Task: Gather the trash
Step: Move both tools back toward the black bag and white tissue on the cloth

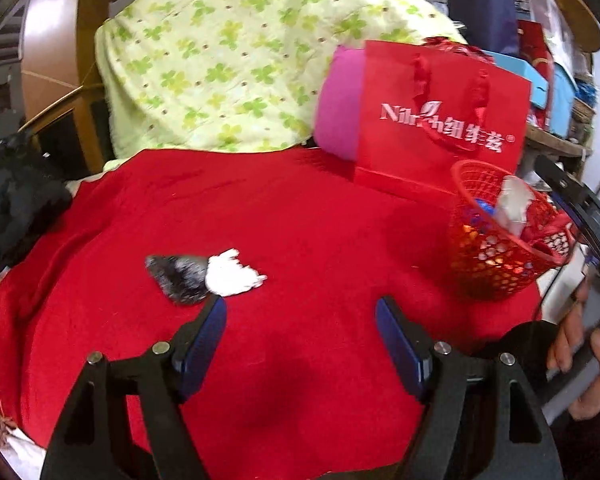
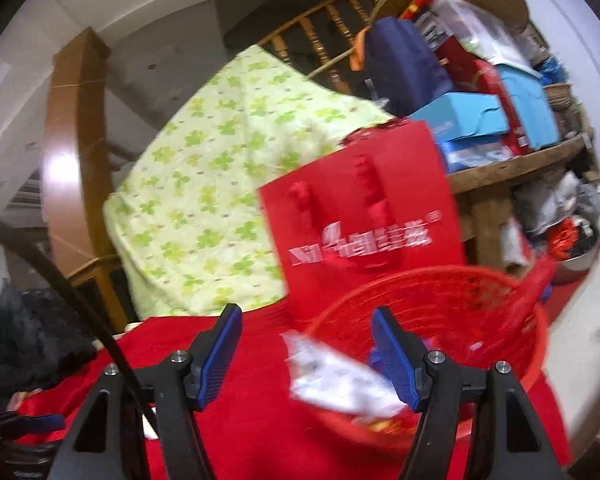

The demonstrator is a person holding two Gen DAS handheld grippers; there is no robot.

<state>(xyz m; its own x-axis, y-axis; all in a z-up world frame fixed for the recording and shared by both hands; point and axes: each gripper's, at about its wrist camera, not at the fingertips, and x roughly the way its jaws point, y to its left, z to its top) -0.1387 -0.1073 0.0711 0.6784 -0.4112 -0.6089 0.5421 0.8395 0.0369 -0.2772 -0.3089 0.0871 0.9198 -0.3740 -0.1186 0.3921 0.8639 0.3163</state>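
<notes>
Left gripper (image 1: 300, 312) fingers apart, empty, wrapper scrap (image 1: 204, 276) just outside left pad; closing there misses; right gripper (image 2: 306, 344) fingers apart over basket (image 2: 532, 344)

bag lettering (image 2: 362, 242) blurred — basket (image 2: 538, 364) contents unclear

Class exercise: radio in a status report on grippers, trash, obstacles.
Left gripper open, empty. Right gripper open, at basket. Wrapper loose on red cloth. Nothing in the way.
</notes>
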